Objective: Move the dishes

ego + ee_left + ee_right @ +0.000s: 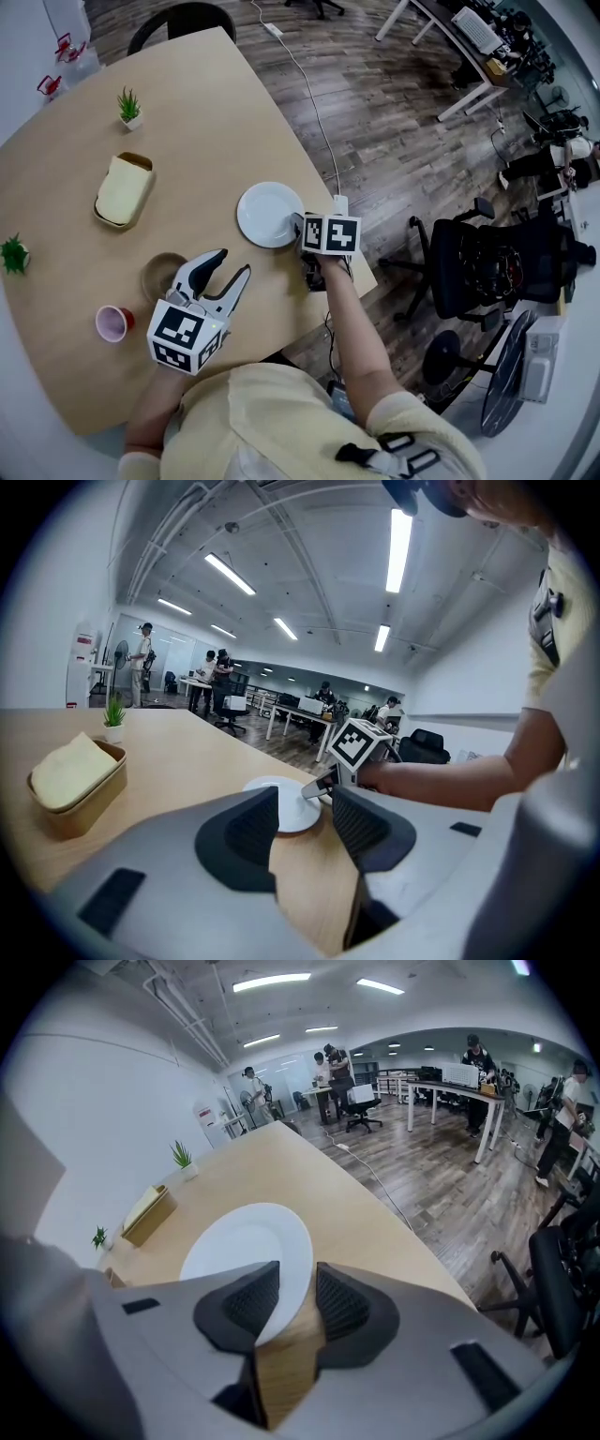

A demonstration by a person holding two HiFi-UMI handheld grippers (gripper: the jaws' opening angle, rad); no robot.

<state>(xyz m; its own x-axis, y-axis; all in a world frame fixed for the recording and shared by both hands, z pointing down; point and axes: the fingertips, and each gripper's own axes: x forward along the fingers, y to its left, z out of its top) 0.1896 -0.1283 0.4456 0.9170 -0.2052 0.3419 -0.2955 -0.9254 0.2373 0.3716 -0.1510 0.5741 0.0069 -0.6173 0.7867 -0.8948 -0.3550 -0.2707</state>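
Note:
A white plate [267, 214] lies flat on the wooden table [206, 122], near its right edge. My right gripper [299, 228] points down at the plate's right rim. In the right gripper view the plate [246, 1246] runs under the left jaw and its rim passes between the jaws, with bare wood between the rim and the other pad; the right gripper [292, 1302] is open. My left gripper [234, 262] hovers open over the table beside a brown bowl [160, 276], nothing between its jaws. The left gripper view looks past the left gripper [305, 822] to the plate [284, 799] and right gripper [321, 791].
A pink cup [112, 323] stands left of the left gripper. A tan box holding something pale yellow [124, 190] sits mid-table. Small potted plants [129, 107] stand at the back and at the left edge [13, 254]. An office chair [497, 262] is on the floor to the right.

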